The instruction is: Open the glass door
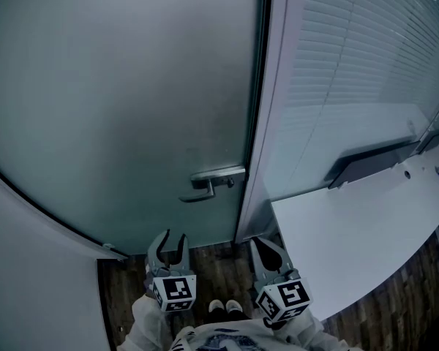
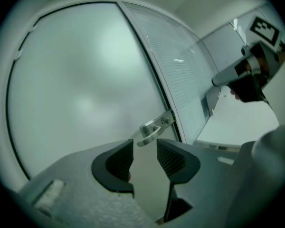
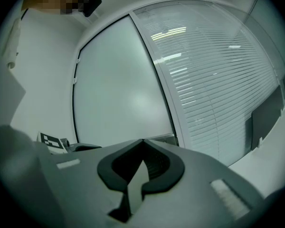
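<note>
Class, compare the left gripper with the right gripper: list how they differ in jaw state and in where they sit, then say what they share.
The left gripper has its jaws apart with nothing between them; the right gripper has its jaw tips together. The left gripper lines up below the door handle; the right gripper sits below the door frame, beside the white table. Both are empty and short of the glass door.

L tongs (image 2: 145, 151) jaws apart, nothing btwn; R tongs (image 3: 142, 144) jaws tip-to-tip, both side by side.
</note>
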